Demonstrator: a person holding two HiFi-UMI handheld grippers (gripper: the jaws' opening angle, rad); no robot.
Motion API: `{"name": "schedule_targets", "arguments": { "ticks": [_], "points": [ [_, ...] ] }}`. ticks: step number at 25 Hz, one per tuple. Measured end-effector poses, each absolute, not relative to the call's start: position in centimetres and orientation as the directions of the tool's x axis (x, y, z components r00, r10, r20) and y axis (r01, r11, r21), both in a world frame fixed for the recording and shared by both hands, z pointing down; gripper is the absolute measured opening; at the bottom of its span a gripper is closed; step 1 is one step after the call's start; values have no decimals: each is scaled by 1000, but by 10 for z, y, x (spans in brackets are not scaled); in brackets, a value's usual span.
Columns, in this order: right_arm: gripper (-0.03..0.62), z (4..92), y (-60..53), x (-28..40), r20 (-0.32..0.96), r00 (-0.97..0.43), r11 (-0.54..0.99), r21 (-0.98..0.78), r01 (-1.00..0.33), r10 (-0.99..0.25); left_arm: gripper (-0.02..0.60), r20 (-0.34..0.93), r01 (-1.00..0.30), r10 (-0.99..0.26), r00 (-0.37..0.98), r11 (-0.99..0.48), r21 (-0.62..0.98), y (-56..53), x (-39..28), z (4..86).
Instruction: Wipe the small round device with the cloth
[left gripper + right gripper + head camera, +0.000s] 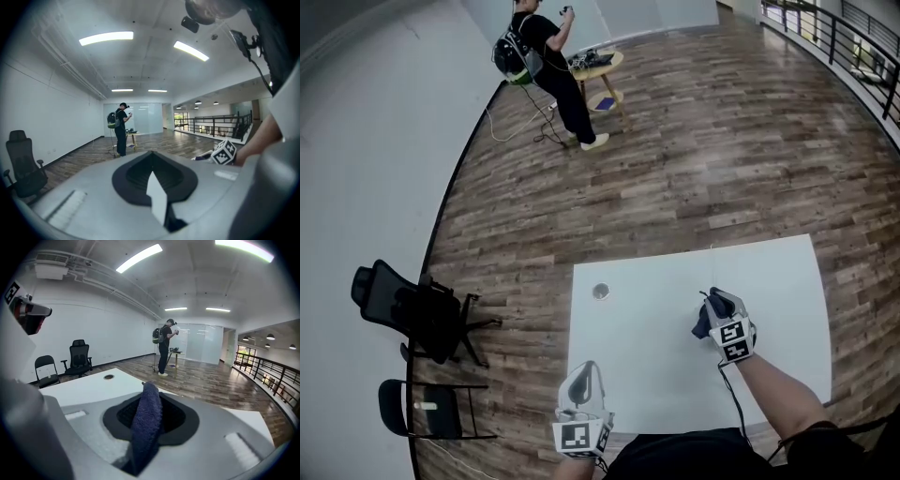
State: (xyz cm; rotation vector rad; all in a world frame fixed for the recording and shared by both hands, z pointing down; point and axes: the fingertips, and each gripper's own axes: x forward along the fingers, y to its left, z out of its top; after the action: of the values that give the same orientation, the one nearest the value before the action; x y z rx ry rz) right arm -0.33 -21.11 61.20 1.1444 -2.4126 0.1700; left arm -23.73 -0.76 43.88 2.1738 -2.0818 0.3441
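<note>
Pinching the cloth (146, 423) in our right gripper (712, 300), left gripper (584, 373) closed on nothing, we had the device (600, 292) well away across the table (656, 328); wiping it unbraced could've slid it off

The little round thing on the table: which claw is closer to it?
Left, it seems. The left claw is below the round device in the head view; the right claw, holding the cloth, is farther to its right.
</note>
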Motion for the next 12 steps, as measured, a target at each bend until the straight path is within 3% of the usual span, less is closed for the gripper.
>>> {"name": "schedule_targets", "arguments": {
  "ticks": [12],
  "points": [
    [72, 603, -194, -19, 466, -568, 717, 253, -650, -679, 6, 228, -998, -974, -6, -9, -65, 11, -243, 438]
  ]
}}
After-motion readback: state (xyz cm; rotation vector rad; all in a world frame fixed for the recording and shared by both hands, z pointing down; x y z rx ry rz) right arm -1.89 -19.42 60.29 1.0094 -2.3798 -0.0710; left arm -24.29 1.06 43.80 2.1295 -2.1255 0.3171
